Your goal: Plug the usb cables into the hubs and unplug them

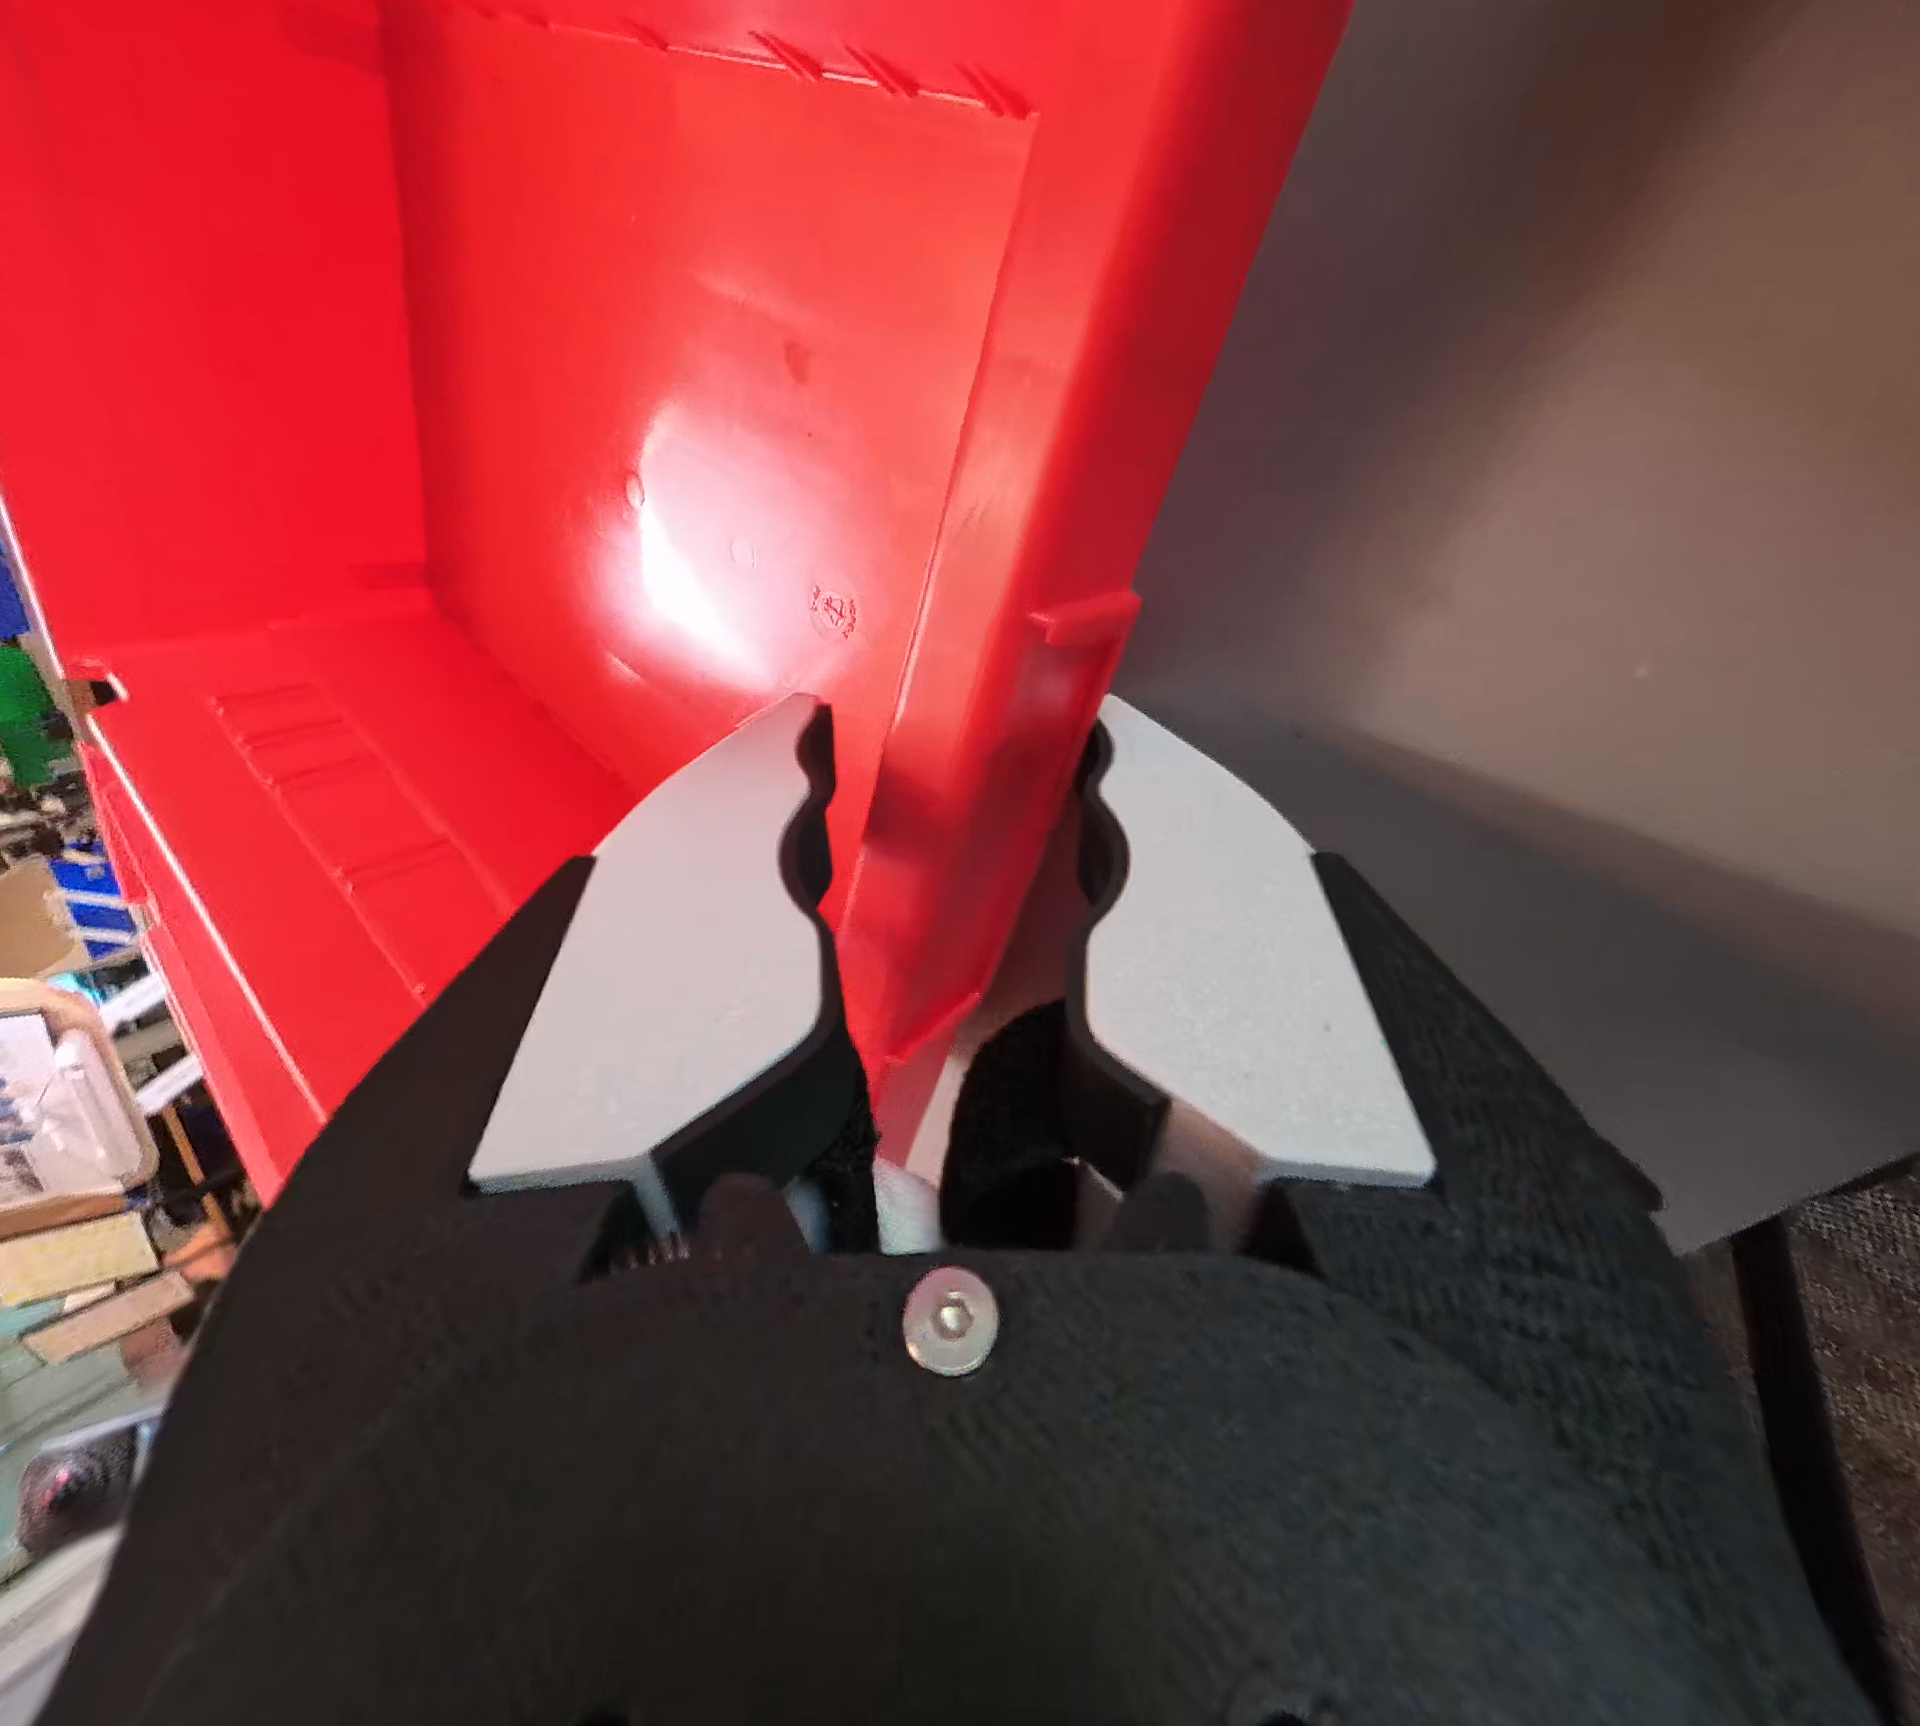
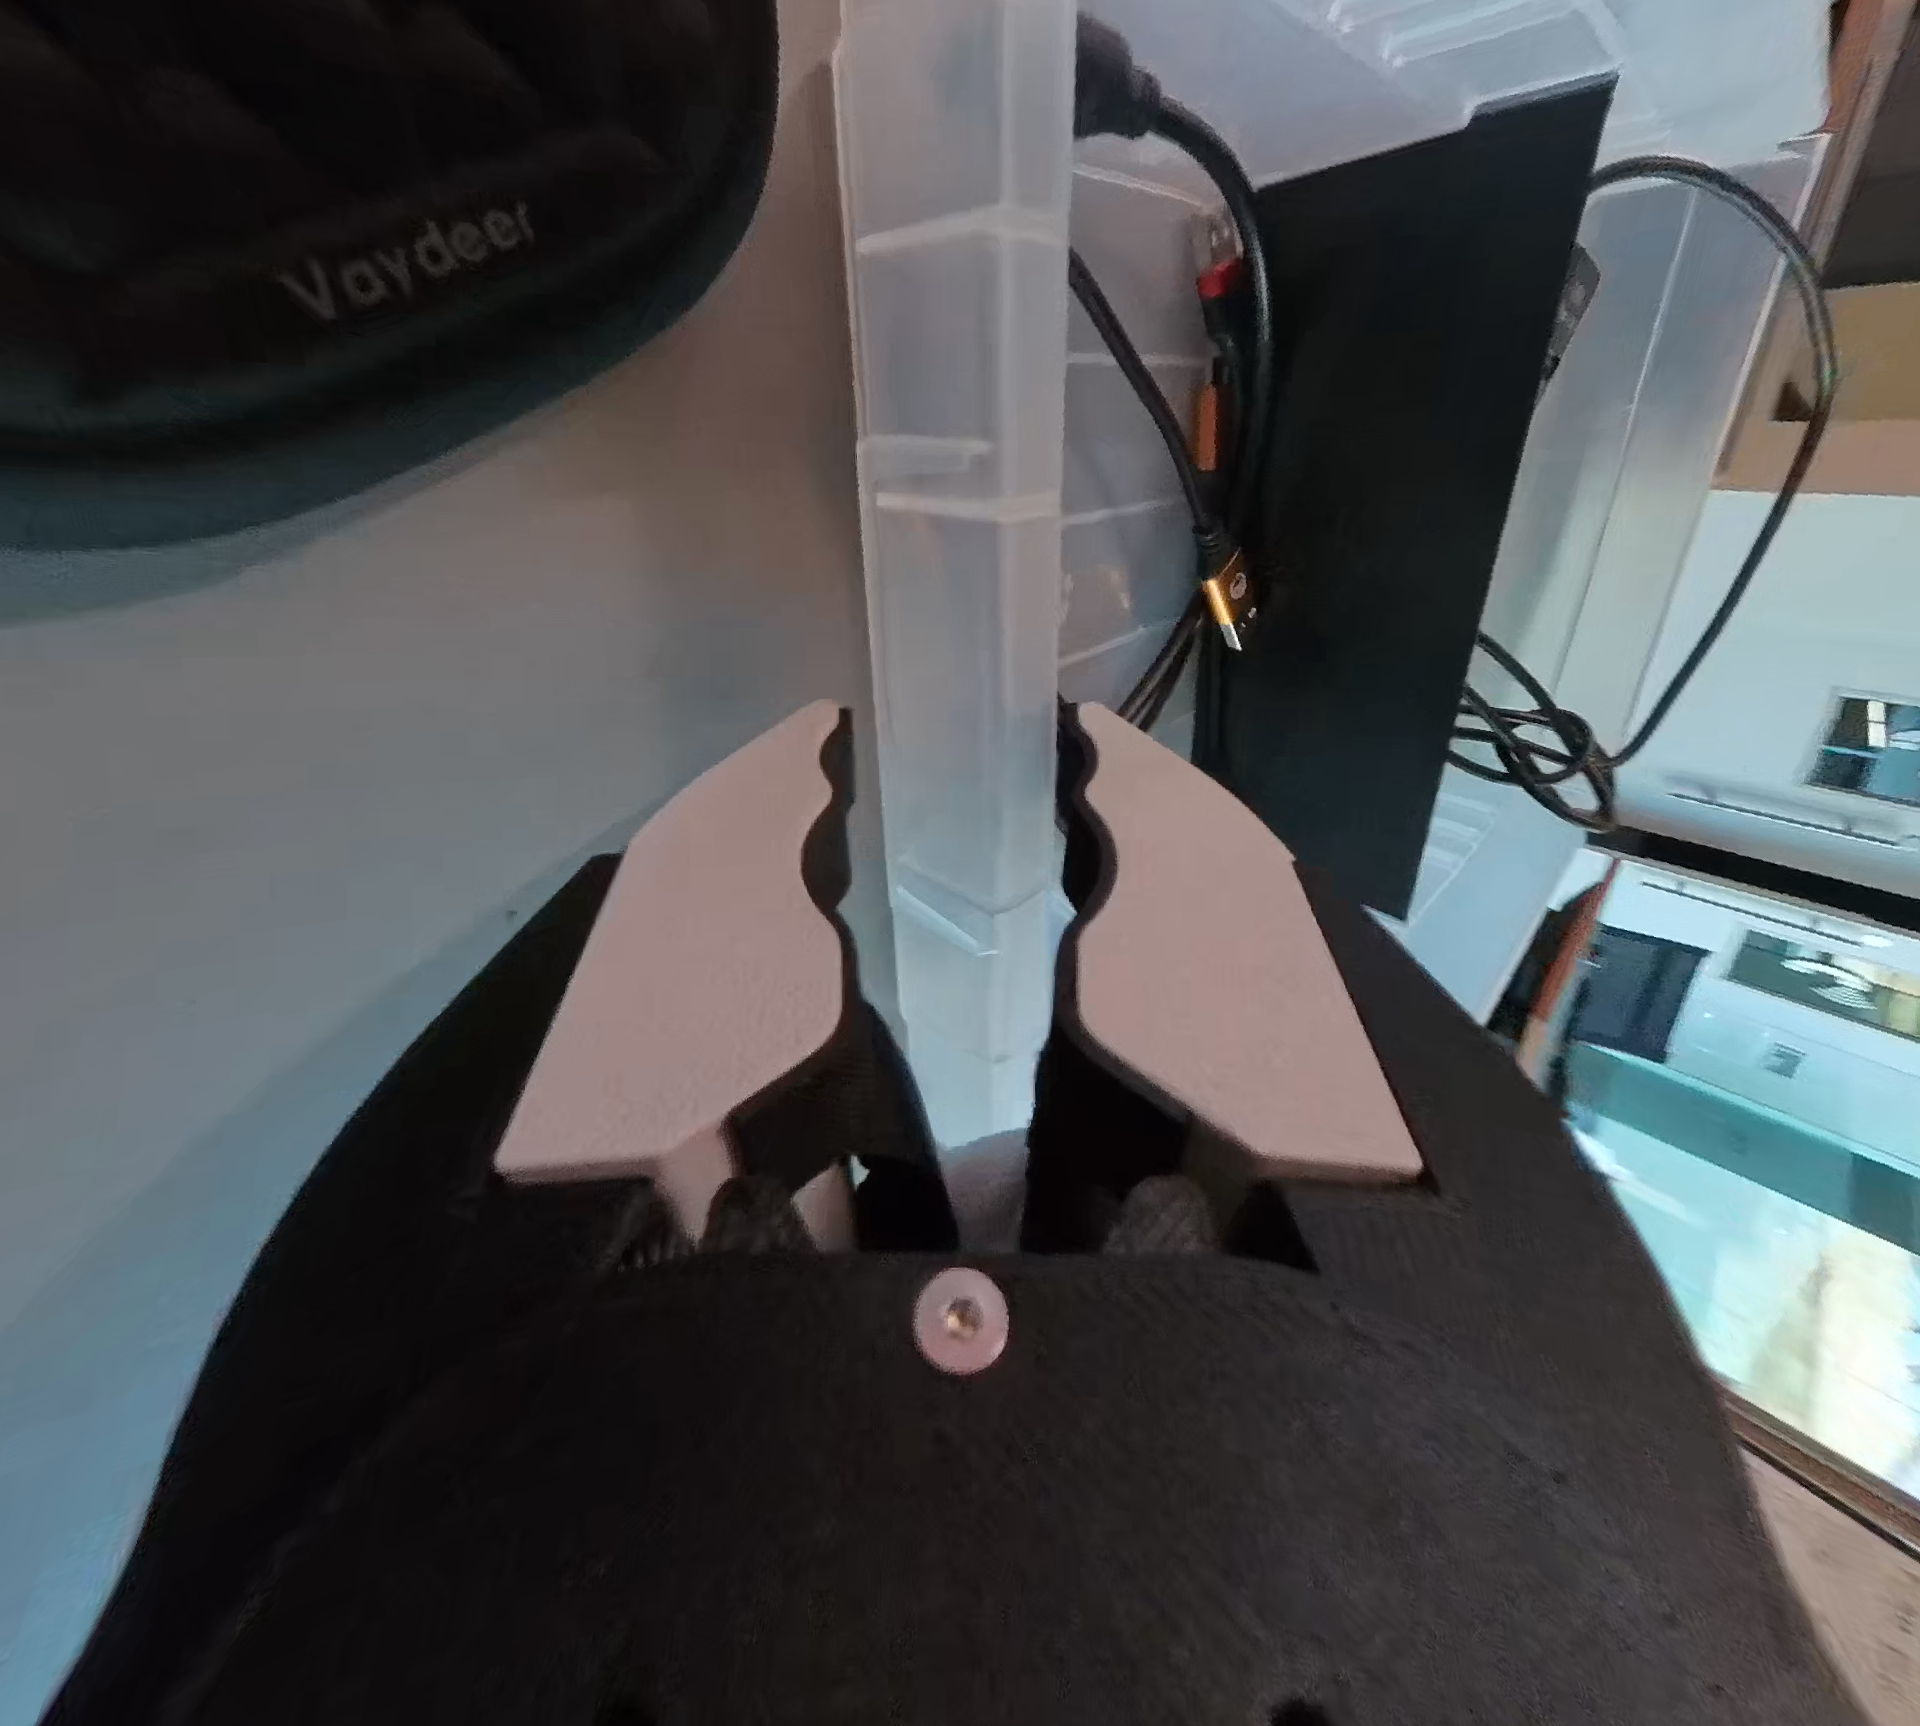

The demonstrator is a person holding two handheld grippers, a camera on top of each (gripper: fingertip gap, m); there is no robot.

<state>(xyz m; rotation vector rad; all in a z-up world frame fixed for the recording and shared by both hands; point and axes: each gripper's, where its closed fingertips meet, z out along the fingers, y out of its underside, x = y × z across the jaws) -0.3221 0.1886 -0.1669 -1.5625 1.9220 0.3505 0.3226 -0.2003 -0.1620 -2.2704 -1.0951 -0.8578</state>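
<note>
In the left wrist view my left gripper (image 1: pixel 956 710) is shut on the right side wall of a red plastic bin (image 1: pixel 623 326). One finger is inside the bin and one outside, and the bin looks empty and tilted. In the right wrist view my right gripper (image 2: pixel 958 710) is shut on the side wall of a clear plastic bin (image 2: pixel 956 326). Inside that bin lie black USB cables (image 2: pixel 1236 242) with a gold-orange plug (image 2: pixel 1231 596) and a red plug (image 2: pixel 1216 274), next to a black flat block (image 2: pixel 1434 429). I cannot make out any hub ports.
A white table surface (image 1: pixel 1558 637) lies right of the red bin and also shows in the right wrist view (image 2: pixel 416 637). A black padded cushion (image 2: pixel 312 118) sits left of the clear bin. Cluttered shelves (image 1: pixel 62 1105) are at the far left. A cable loop (image 2: pixel 1766 326) hangs beyond the clear bin. Left tips to right tips: about 75 centimeters. The black flat block (image 2: pixel 1434 429) lies around 12 centimeters away from my right fingertips.
</note>
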